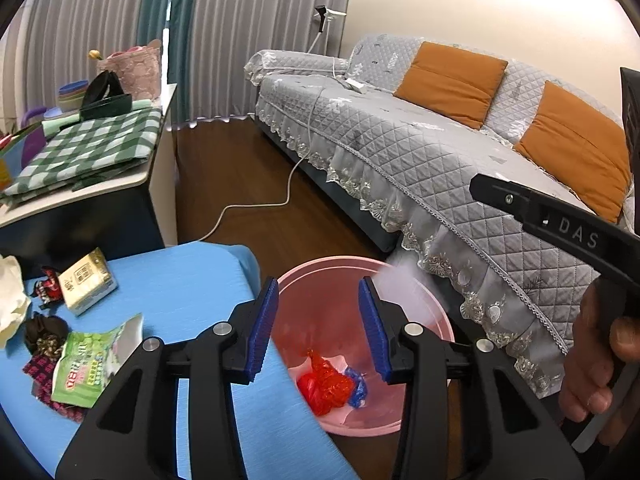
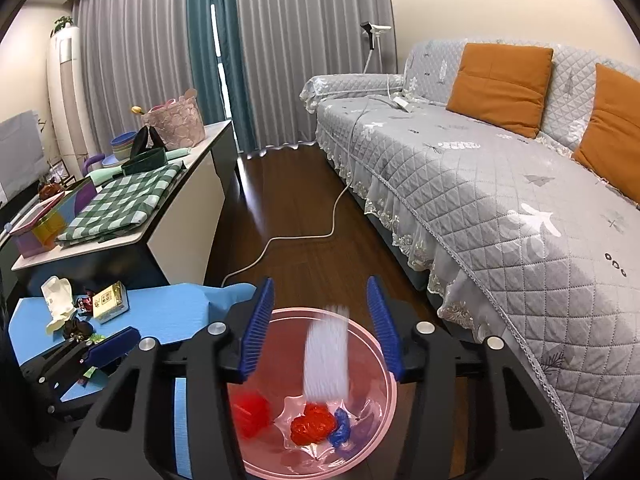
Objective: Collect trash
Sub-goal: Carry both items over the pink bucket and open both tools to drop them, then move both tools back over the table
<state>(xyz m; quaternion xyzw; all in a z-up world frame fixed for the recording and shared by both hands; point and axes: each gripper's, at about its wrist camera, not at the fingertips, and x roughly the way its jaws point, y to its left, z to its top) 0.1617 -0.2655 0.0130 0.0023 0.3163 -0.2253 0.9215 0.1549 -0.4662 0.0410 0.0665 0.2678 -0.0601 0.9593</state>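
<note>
The right gripper [image 2: 320, 326] hangs over the pink bin [image 2: 384, 408] with its blue pads spread wide and nothing between them; a blurred white piece of trash [image 2: 326, 354] is in the air just below the pads, above the bin's mouth; inside the bin lie red plastic scraps [image 2: 314, 424] and a blue scrap [image 2: 340, 430]. The left gripper [image 1: 318, 328] is also wide apart and holds nothing, sitting above the edge of the blue table [image 1: 180, 280] beside the bin [image 1: 436, 320]; on the table remain a small carton [image 1: 86, 286], a green wrapper [image 1: 90, 364], a white crumpled paper [image 1: 12, 300] and dark wrappers [image 1: 42, 332]; the grey sofa [image 1: 420, 148] stands to the right of the bin.
</note>
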